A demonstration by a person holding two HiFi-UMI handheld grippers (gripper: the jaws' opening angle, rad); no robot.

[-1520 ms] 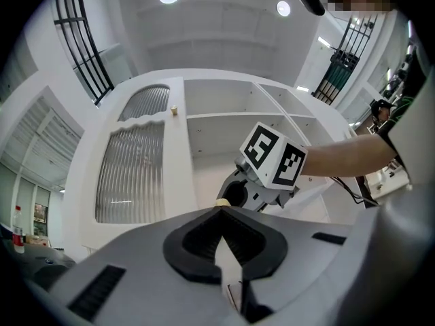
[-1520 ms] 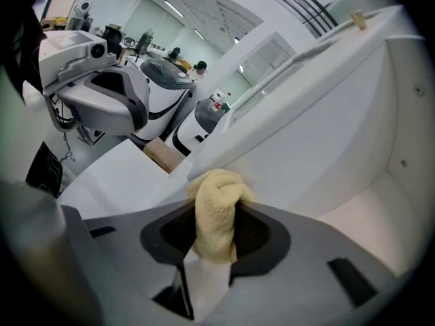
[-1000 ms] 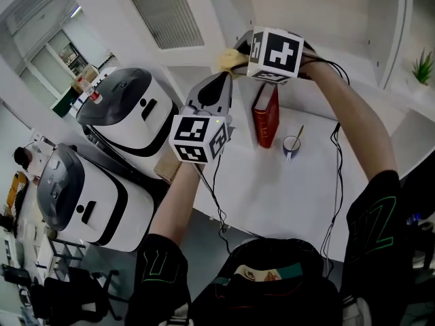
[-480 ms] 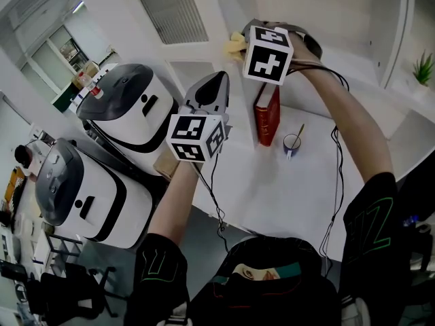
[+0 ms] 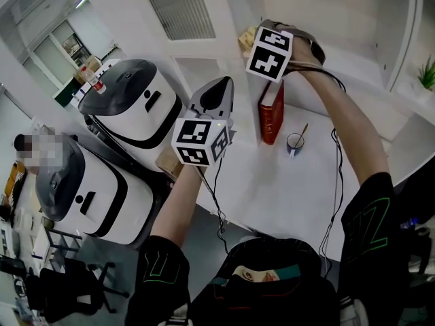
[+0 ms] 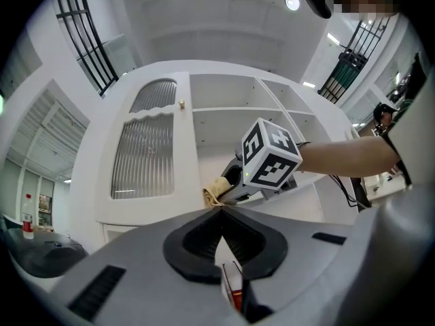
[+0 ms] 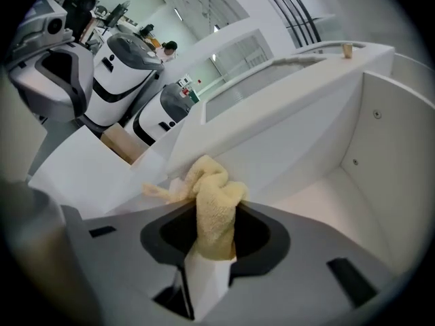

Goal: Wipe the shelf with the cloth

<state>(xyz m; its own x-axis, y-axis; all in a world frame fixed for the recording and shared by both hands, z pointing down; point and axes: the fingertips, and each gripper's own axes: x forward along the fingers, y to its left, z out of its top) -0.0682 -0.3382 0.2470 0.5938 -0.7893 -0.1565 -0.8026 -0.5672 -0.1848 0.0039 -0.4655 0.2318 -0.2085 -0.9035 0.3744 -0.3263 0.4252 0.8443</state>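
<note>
My right gripper [image 5: 253, 41] is raised into the white shelf unit [image 5: 319, 19] and is shut on a pale yellow cloth [image 7: 214, 202]. The cloth [image 5: 245, 38] bunches out past the jaws, close to the shelf board [image 7: 319, 202] of a white compartment. In the left gripper view the cloth [image 6: 216, 191] and the right gripper [image 6: 234, 190] show in front of the open compartments. My left gripper [image 5: 219, 95] hangs lower, jaws shut with nothing between them, pointing up at the shelf.
A red book [image 5: 271, 113] stands upright on the white desk [image 5: 285, 189], with a cup [image 5: 295, 142] holding a stick beside it. Two large white machines [image 5: 129, 104] and a cardboard box [image 5: 166, 160] sit at the left. A ribbed cabinet door [image 6: 143, 156] lies left of the open shelves.
My right gripper has moved up and a little right with the cloth, further into the shelf. The left gripper has stayed nearly in place.
</note>
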